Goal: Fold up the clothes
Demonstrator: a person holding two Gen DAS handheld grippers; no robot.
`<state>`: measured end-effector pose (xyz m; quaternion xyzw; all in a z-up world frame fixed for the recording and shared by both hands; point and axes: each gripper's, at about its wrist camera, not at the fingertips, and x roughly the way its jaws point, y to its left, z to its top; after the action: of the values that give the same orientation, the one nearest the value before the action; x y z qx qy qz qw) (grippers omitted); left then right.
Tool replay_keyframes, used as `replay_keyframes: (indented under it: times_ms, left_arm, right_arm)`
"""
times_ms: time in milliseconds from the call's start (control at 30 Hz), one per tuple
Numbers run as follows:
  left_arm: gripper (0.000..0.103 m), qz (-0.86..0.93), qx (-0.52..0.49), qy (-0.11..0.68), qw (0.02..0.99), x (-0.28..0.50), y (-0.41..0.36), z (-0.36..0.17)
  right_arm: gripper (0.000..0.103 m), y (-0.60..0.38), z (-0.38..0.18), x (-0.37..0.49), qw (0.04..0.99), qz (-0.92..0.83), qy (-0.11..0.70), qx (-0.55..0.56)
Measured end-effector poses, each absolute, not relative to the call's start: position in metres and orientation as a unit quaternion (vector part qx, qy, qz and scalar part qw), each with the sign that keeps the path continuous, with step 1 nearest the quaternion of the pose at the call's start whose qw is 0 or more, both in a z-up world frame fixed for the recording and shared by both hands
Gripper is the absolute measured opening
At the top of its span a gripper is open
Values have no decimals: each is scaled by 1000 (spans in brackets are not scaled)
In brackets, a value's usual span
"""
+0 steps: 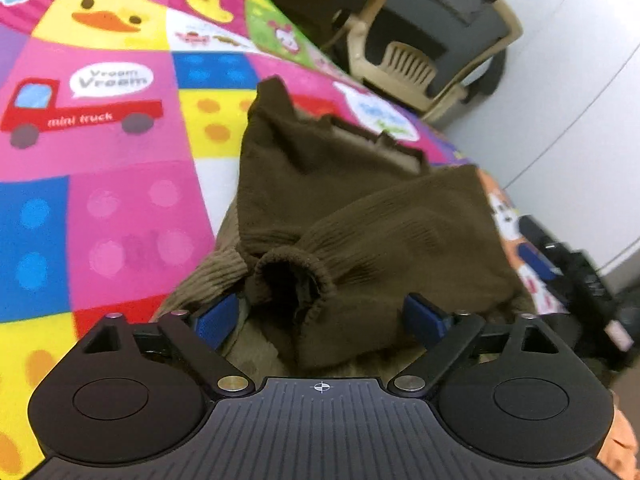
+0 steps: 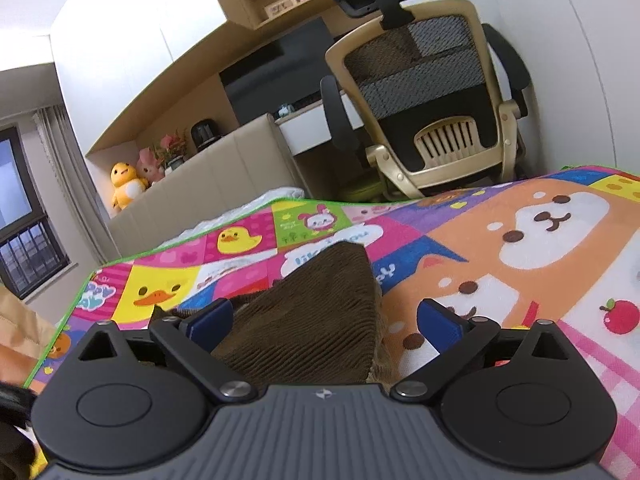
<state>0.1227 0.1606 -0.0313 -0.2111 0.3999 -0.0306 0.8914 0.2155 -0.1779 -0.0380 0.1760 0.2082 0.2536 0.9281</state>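
Brown knitted sweater (image 1: 320, 208), ribbed, lying crumpled on a bright patchwork play mat (image 1: 100, 200) printed with ducks, a red mini truck and dotted squares; the mat covers a bed. Left gripper (image 1: 324, 318): jaws spread wide, blue pads either side of a sleeve cuff (image 1: 288, 280) whose round opening faces the camera; the knit lies between the pads, but whether either pad touches it cannot be told, and nothing is pinched. Right gripper (image 2: 326, 322): jaws likewise wide apart, a folded ribbed part of the sweater (image 2: 320, 312) rising to a point between the blue pads, left pad just beside or against the cloth, right pad clear of it over the mat (image 2: 520, 248), here showing a dog face and an apple. Beyond the bed edge: an office chair (image 2: 432, 92) with mesh back and beige frame, a desk with a dark monitor (image 2: 276, 76), a yellow duck toy (image 2: 126, 186) and a pink rabbit toy (image 2: 149, 168) on a ledge, a window (image 2: 20, 216) at far left
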Motion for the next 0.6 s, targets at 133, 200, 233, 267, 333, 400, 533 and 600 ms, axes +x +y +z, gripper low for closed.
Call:
replay_keyframes:
  times_ms: [133,200,233,267,333,400,533,600]
  left_arm:
    - [23,-48,-105,346,931,122,131,-3]
    - [22,-44,-42,284,957,122,117,19]
    - [22,-40,-19,254,966,124,113,29]
    - [22,-37,-5,232,972,128,110,35]
    - [22,-19,15,200,980,142,113,37]
    - [22,-1,33,193,981,156,120,26]
    - [27,-1,45,275,960,182,142,-17]
    - [36,-9,26,309,951,180,154,-25]
  right_arm:
    - [99,-186,-38,216,928,246,197,199]
    - [99,-188,-39,216,928,243,195,207]
    - [99,-189,-38,216,929,240,192,208]
    - [99,-189,-38,215,930,237,188,208]
    - [99,-191,-33,213,936,229,175,204]
    - [99,-192,-23,208,943,221,158,193]
    - [99,-187,1,207,953,222,152,139]
    - [99,-178,12,213,957,224,162,91]
